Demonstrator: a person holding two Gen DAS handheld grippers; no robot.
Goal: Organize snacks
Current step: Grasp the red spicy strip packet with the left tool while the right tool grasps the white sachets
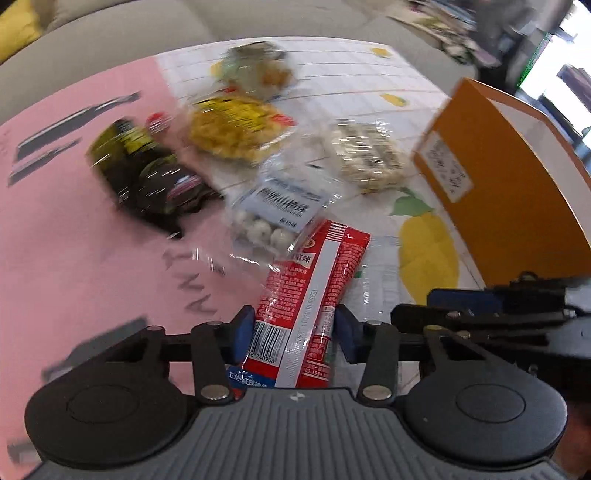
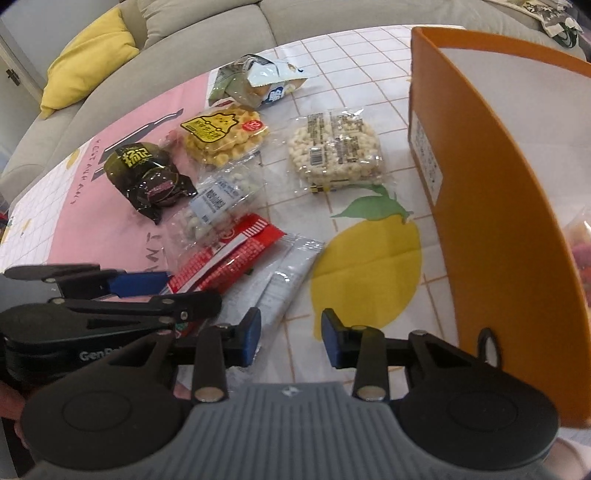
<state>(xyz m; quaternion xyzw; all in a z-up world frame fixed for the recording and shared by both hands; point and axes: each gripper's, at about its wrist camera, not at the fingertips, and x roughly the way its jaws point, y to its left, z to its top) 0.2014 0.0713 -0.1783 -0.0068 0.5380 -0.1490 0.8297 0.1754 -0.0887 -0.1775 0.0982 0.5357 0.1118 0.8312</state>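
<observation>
Close in, the left wrist view shows the left gripper [image 1: 295,332] clamped on a red packet [image 1: 306,295]. Its blue pads press both long edges of the glossy foil sleeve near the barcode end. The packet runs away from the jaws toward the pile. That grip is hidden in the right wrist view, where this gripper shows only side-on at the near left.

The right gripper [image 2: 290,338] has its pads apart at a narrow gap, with nothing visibly between them. A silvery crinkled wrapper [image 2: 288,273] ends just beside its left pad, touching the red packet's right side. Both lie on a smooth tablecloth [image 2: 369,258] that is pink on the left and white-gridded with a lemon print on the right.

Just beyond the red packet sits a clear bag of white balls [image 1: 266,218]. A dark shiny packet [image 2: 147,177] lies to the left, and a flat square of puffed grains [image 2: 336,151] well to the right. Farther off are a round yellow waffle pack [image 2: 218,140] and a pale blue puffy bag [image 2: 258,79].

An upright orange box [image 2: 498,221], stiff and white inside, stands at the right. Only the right view shows something colourful in it. That view is sharp, while the left view is smeared at distance. Beyond the table are a grey sofa [image 2: 207,22] and a yellow cushion [image 2: 88,62].
</observation>
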